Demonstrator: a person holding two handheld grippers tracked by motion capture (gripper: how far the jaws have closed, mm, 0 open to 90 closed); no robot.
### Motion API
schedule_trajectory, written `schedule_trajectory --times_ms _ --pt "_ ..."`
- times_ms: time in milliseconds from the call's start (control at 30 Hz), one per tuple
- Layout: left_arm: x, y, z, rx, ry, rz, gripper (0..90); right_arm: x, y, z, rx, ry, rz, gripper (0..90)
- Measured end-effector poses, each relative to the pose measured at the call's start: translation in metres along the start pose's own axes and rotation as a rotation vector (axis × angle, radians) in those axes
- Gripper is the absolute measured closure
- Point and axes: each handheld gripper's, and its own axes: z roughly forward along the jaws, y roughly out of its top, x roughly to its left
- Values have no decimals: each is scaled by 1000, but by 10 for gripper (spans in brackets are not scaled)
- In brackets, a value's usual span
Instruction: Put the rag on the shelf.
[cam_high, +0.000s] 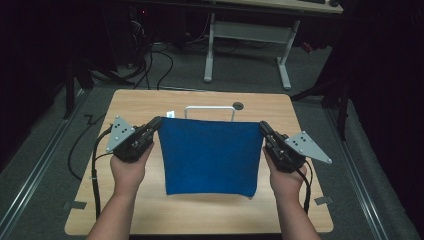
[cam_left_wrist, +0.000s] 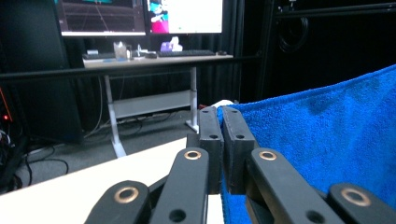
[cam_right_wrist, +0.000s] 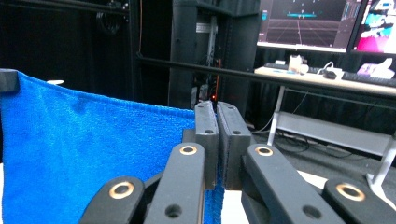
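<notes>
A blue towel (cam_high: 210, 156) hangs stretched between both grippers above the wooden table (cam_high: 150, 102), its lower edge near the tabletop. My left gripper (cam_high: 156, 123) is shut on the towel's top left corner; in the left gripper view the blue towel (cam_left_wrist: 322, 140) spreads away to the right of the closed left gripper (cam_left_wrist: 222, 111). My right gripper (cam_high: 263, 126) is shut on the top right corner; in the right gripper view the towel (cam_right_wrist: 88, 154) spreads to the left of the closed right gripper (cam_right_wrist: 216, 106).
A white wire rack (cam_high: 210, 110) stands behind the towel on the table, with a small white tag (cam_high: 170, 114) beside it. A round cable hole (cam_high: 238, 105) sits near the far edge. A white-legged desk (cam_high: 250, 35) with monitors stands beyond on the floor.
</notes>
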Motion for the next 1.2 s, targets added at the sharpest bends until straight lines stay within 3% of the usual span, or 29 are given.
schedule_trajectory --times_ms 633,1200 --pt "0 50 0 -72 1 58 883 -5 40 0 -71 -6 -11 884" --pt "7 62 11 -68 12 79 883 -13 54 7 -78 -18 -8 884"
